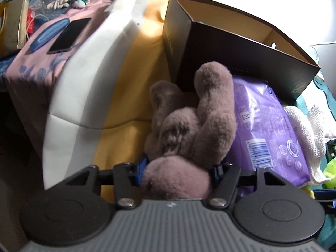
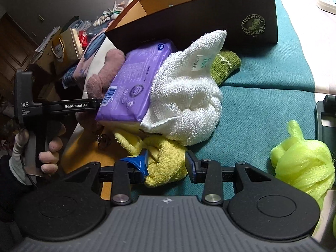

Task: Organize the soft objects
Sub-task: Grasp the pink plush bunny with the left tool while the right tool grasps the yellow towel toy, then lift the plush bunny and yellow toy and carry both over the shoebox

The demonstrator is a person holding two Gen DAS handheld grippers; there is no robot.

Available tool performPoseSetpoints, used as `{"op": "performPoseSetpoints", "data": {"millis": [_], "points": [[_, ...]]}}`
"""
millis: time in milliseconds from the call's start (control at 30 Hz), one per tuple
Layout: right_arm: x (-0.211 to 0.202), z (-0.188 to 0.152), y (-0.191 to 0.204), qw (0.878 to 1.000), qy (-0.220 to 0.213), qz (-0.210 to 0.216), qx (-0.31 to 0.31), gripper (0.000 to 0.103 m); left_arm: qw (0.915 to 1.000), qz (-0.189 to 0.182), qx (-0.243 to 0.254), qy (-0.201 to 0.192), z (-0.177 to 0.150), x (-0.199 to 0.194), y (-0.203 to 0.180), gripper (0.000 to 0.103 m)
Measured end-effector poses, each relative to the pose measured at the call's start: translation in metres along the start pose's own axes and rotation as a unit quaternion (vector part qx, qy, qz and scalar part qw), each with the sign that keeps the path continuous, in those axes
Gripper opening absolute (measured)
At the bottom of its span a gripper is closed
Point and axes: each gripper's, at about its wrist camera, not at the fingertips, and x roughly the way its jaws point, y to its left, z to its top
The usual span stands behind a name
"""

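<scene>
A mauve plush toy [image 1: 189,126] lies on its back on the yellow blanket [image 1: 130,84], and my left gripper [image 1: 179,166] is shut on its lower end, with a blue pad pressed into each side. Beside it a purple plastic pack [image 2: 134,79] leans on a white knitted towel [image 2: 189,96]. In front of those, my right gripper [image 2: 167,161] is shut on a fold of a yellow towel [image 2: 166,147]. A green cloth [image 2: 226,63] lies behind the white towel. A neon green puff [image 2: 304,163] sits to the right. An open dark box [image 2: 199,16] stands behind the pile.
A person's hand [image 2: 50,153] holds the left gripper's handle at the left edge. A phone [image 1: 69,35] and a blue case [image 1: 48,33] lie on a pink cloth to the far left, with paper bags [image 2: 65,44] beyond. A teal cover [image 2: 273,105] spreads under the right side.
</scene>
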Motion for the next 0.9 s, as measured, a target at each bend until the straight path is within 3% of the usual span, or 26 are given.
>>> {"op": "performPoseSetpoints", "data": {"millis": [300, 533, 900], "points": [[0.009, -0.003, -0.009, 1.000, 0.000, 0.023, 0.020, 0.025, 0.9998, 0.000, -0.016, -0.012, -0.004, -0.006, -0.002, 0.058], [-0.009, -0.013, -0.017, 0.998, -0.014, 0.054, 0.028, 0.008, 0.9992, -0.012, -0.021, -0.033, -0.006, -0.032, 0.001, 0.057], [-0.051, -0.026, -0.012, 0.998, -0.036, 0.046, -0.005, 0.003, 0.9963, -0.045, -0.012, -0.072, 0.001, -0.080, -0.010, 0.057]]}}
